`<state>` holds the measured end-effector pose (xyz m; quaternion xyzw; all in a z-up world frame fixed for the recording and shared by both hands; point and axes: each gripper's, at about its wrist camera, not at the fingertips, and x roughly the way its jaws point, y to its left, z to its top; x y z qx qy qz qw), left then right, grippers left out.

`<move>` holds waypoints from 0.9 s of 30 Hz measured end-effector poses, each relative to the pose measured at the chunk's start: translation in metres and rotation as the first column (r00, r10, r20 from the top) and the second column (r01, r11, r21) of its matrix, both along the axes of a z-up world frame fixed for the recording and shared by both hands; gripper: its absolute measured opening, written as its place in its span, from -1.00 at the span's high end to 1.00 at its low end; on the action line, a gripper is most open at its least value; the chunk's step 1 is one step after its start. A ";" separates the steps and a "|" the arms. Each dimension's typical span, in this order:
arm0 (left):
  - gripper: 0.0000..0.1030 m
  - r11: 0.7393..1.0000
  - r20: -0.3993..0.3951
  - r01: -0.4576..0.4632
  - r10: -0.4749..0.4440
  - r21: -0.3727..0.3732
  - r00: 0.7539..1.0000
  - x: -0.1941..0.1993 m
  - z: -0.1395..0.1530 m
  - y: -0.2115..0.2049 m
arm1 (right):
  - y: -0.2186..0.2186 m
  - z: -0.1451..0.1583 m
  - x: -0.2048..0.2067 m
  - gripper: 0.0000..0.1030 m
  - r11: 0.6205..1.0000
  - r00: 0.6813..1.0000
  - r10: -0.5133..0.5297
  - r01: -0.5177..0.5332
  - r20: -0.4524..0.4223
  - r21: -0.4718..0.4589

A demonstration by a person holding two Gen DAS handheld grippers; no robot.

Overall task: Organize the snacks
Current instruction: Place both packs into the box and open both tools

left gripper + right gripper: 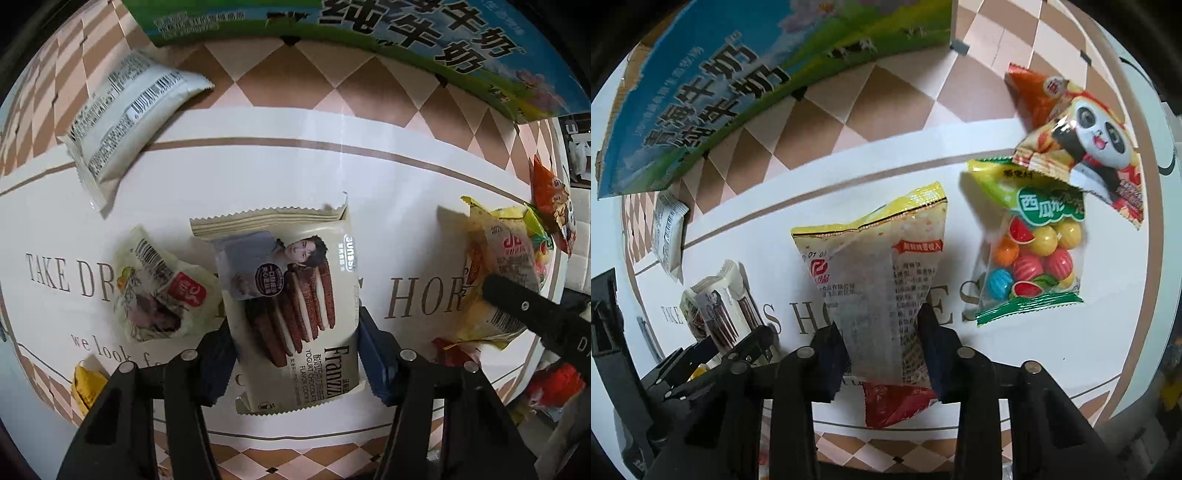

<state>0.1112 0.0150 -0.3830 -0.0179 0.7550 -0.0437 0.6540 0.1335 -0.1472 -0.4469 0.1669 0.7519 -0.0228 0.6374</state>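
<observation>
Left wrist view, near edge: your left gripper [295, 354] points down at the table, and its blue pads [373, 363] press both long edges of the cream cookie packet [291, 295], so the claw pinches that packet. Just to the left of it lies a small crumpled packet [162, 291] with a red label, and nearer still a gold wrapper [86, 384] shows partly behind the gripper arm. All rest on the white tablecloth [258, 173] with brown lettering and a checked border. At the right edge your right gripper appears as a black arm over the yellow-topped packet [498, 273]. Farther off on the left lies a white packet [125, 110] with barcodes. At the far edge stands the milk carton box [406, 40], printed green and blue.

Right wrist view, near edge: your right gripper [882, 354] pinches the yellow-topped packet [879, 280], its jaws drawn in against the packet's two sides. A red packet [894, 402] lies partly under it. To the right, apart from the held packet, lies a clear bag of coloured gum balls [1034, 258]; beyond it, a panda-printed packet [1097, 147] overlaps its top, with an orange packet [1034, 92] farther still. At the left, the cookie packet [720, 306] shows in the left gripper.
</observation>
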 end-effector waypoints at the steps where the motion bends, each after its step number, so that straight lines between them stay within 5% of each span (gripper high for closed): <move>1: -0.10 1.000 0.014 0.008 -0.008 0.007 1.000 -0.002 0.003 -0.002 | 0.000 0.003 0.001 0.35 1.000 1.000 0.001 -0.001 0.010 -0.002; 13: -0.09 0.996 0.212 0.032 -0.014 -0.083 0.977 0.021 0.121 -0.019 | -0.011 0.086 0.019 0.39 0.993 0.986 -0.014 -0.005 0.165 0.115; 19: -0.10 0.991 0.324 0.051 -0.008 -0.127 0.946 0.090 0.183 -0.014 | -0.024 0.152 0.054 0.39 0.986 0.955 -0.045 -0.004 0.294 0.164; 27: -0.10 0.994 0.311 0.066 -0.036 -0.088 0.950 0.172 0.179 -0.024 | -0.036 0.173 0.137 0.39 0.999 0.928 -0.038 0.024 0.371 0.041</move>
